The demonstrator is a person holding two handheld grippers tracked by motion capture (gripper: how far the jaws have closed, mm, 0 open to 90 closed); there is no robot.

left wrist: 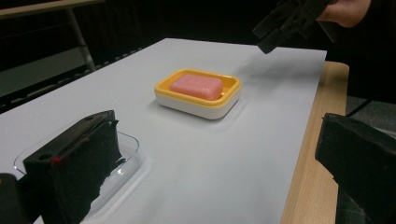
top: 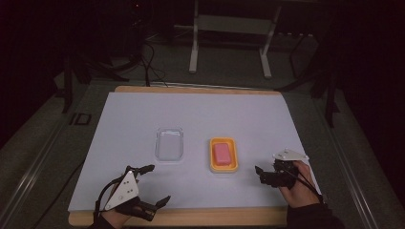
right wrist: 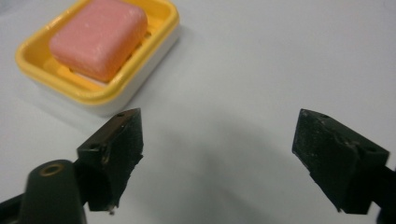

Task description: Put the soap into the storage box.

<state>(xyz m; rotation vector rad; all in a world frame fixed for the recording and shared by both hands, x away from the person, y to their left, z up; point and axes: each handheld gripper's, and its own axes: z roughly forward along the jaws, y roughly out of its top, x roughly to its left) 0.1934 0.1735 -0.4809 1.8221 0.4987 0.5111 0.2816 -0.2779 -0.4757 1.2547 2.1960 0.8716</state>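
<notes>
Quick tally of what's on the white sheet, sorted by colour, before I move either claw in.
Pink: 1, the soap
Yellow: 1, the dish holding the soap
Clear: 1, the lid, lying apart to the left of the dish
Total: 3

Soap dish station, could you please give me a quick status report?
Left gripper open, near table edge. Right gripper open, empty, beside soap dish. Pink soap sits in dish. Clear lid lies apart; nothing in between.
</notes>
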